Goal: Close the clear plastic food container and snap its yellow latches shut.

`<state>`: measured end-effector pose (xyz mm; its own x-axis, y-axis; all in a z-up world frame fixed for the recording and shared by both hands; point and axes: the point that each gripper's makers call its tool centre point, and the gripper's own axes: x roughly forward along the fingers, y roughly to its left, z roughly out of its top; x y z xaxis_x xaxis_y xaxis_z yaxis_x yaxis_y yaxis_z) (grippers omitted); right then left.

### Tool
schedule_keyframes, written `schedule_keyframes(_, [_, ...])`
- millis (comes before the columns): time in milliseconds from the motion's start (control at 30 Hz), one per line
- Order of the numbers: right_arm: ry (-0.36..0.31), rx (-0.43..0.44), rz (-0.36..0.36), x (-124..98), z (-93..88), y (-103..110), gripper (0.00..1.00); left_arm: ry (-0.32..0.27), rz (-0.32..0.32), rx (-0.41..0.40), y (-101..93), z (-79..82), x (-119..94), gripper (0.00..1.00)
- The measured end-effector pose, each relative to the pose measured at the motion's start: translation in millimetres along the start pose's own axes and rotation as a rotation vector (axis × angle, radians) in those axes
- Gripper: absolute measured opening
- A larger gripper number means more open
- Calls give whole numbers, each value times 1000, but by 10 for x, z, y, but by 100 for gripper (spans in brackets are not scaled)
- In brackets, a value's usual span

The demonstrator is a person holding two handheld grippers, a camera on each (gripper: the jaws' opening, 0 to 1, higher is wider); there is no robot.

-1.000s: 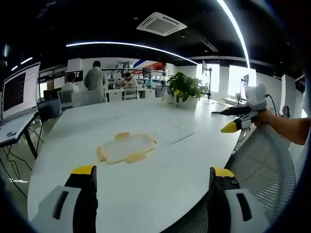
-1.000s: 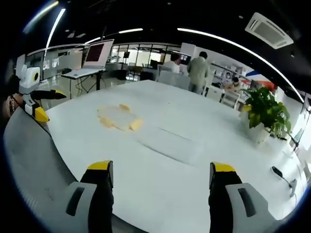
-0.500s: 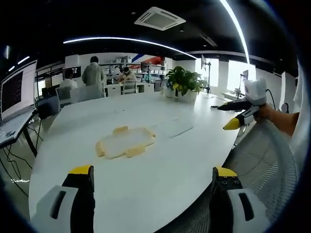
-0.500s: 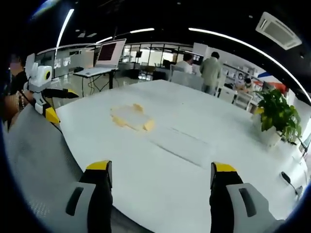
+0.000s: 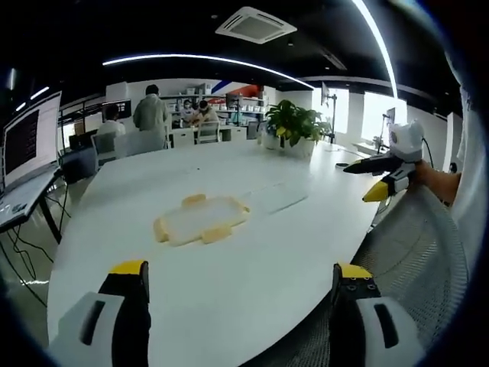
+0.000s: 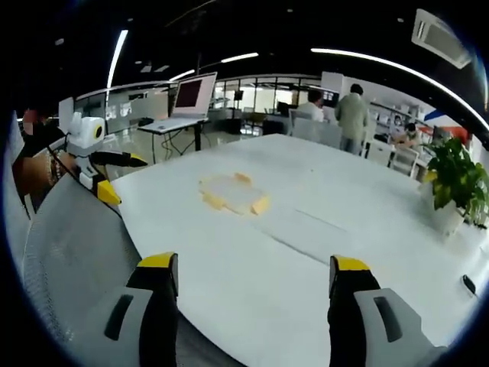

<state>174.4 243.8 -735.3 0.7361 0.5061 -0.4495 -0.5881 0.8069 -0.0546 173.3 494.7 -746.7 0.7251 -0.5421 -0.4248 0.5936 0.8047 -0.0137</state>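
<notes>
Since a second ago both cameras have drifted slightly, and nothing on the table has been disturbed; the right view has been swung so that the container sits nearer its centre. In the left gripper view, the left gripper (image 5: pixel 238 279) is held with its jaws spread wide and empty above the near edge of the white table (image 5: pixel 252 252), well short of the clear plastic food container (image 5: pixel 200 220), which lies flat on the tabletop with its yellow latches (image 5: pixel 215 233) splayed outward, not yet snapped. A clear lid (image 5: pixel 279 197) appears to lie just beside the container, toward the potted plant (image 5: pixel 294 126), though its outline is faint. The right gripper (image 5: pixel 380 177) is seen beyond the table's edge, over a mesh chair back (image 5: pixel 412 252); whether its jaws are parted there cannot be told. In the right gripper view, the right gripper (image 6: pixel 254 279) is likewise shown released and empty, the container (image 6: pixel 233 193) lying well ahead of it, and the left gripper (image 6: pixel 103 172) is held off the table's near rim. Both tools are judged to be poised for an approach, nothing yet being grasped. No obstacle is seen between tools and container; a monitor (image 6: pixel 192 94), seated and standing people (image 6: pixel 353 115) and desks stand beyond the table's far side.
</notes>
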Motion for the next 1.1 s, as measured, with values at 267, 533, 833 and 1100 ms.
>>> schedule_keyframes(267, [19,18,5,5,-11,-11,75,20,-68,-10,-85,-12,19,95])
schedule_keyframes(533, [45,-46,8,28,-38,-20,75,32,-155,58,-187,-12,39,99])
schedule_keyframes(833, [26,-131,66,139,198,-8,73,67,-259,134,-121,16,168,99])
schedule_keyframes(1100, [18,-289,228,426,534,31,67,184,-272,275,439,203,299,96])
